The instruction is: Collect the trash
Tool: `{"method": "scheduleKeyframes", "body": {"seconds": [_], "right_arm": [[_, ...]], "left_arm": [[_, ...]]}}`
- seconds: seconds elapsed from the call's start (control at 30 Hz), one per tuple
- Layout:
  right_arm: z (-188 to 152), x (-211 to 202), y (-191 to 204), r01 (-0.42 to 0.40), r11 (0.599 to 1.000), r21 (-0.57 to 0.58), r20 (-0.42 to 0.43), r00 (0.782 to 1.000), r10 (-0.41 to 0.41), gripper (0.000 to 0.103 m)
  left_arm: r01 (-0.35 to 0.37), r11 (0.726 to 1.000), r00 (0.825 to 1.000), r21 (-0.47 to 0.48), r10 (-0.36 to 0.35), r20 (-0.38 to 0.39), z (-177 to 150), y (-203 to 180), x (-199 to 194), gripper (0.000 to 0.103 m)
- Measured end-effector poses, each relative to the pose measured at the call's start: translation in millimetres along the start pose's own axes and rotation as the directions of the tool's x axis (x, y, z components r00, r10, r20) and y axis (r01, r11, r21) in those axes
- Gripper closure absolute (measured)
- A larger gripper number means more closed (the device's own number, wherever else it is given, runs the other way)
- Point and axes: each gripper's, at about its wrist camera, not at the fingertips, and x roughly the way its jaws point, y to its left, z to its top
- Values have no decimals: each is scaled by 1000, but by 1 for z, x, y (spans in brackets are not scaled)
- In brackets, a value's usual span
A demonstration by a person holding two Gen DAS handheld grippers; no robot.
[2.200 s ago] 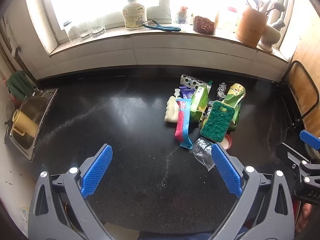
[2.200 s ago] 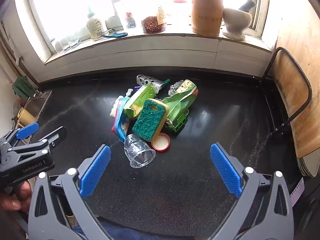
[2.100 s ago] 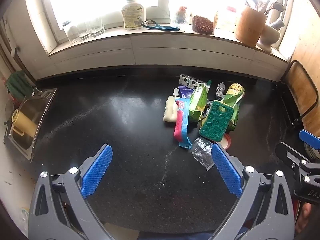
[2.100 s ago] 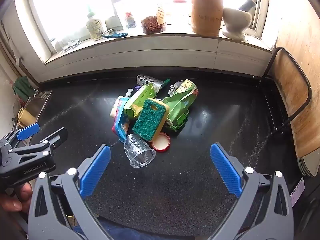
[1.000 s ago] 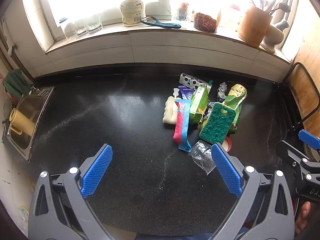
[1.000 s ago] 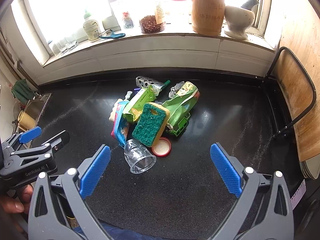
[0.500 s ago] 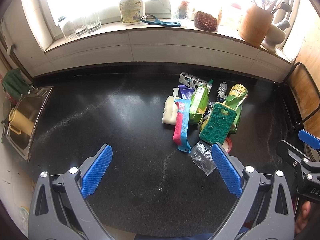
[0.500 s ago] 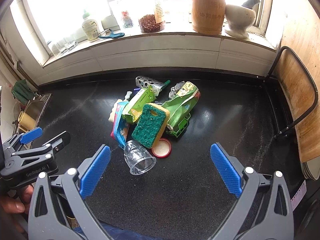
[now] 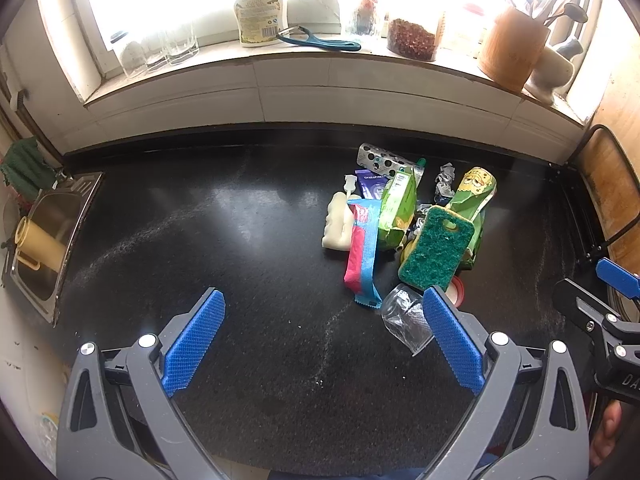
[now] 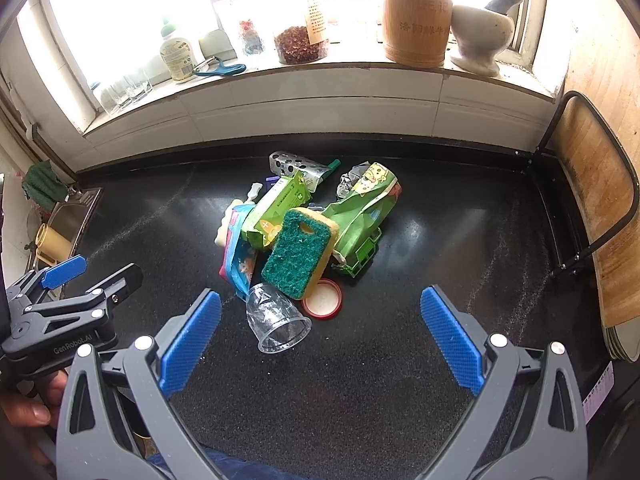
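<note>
A pile of trash lies on the black counter (image 9: 200, 240): a green scouring sponge (image 9: 436, 254) (image 10: 298, 254), green wrappers (image 9: 474, 196) (image 10: 362, 216), a green carton (image 9: 398, 210) (image 10: 276, 210), a pink and blue wrapper (image 9: 362, 254), a clear plastic cup (image 9: 406, 324) (image 10: 276, 322) on its side, and a red-rimmed lid (image 10: 322, 300). My left gripper (image 9: 324, 336) is open and empty, in front and left of the pile. My right gripper (image 10: 320, 334) is open and empty, just in front of the cup. Each gripper also shows at the edge of the other's view.
A steel sink (image 9: 44, 236) with a yellow cup is at the far left. The windowsill holds a soap bottle (image 9: 260, 8), glasses (image 9: 160, 50), jars, a wooden utensil holder (image 10: 416, 16) and a mortar (image 10: 482, 40). A wooden board in a black rack (image 10: 592, 208) stands at the right.
Both views have drifted slightly over the counter. The pile sits a little nearer to the right gripper. Both grippers stay open and nothing in the pile has moved.
</note>
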Motion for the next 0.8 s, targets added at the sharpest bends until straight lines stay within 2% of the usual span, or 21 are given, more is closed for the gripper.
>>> {"method": "scheduleKeyframes", "body": {"seconds": [0.23,0.43,0.67,0.8], "right_arm": [[4,10,-6,-2,1000,7,-11,1000,2,6],[14,42,-34,-21,997,78,-16,1000,22,6],[42,128,-80,-74,970,231,-66,994,92,7],[56,174,-91,-102,949,300,-117,983,142,13]], "left_arm": [[15,1000,1000,11,-15,-22,2,-1,16,7],[58,997,998,60,-56,-37,-2,-2,64,7],[117,986,990,121,-106,-95,-5,-16,137,7],[127,976,988,176,-109,-107,-5,-28,163,22]]}}
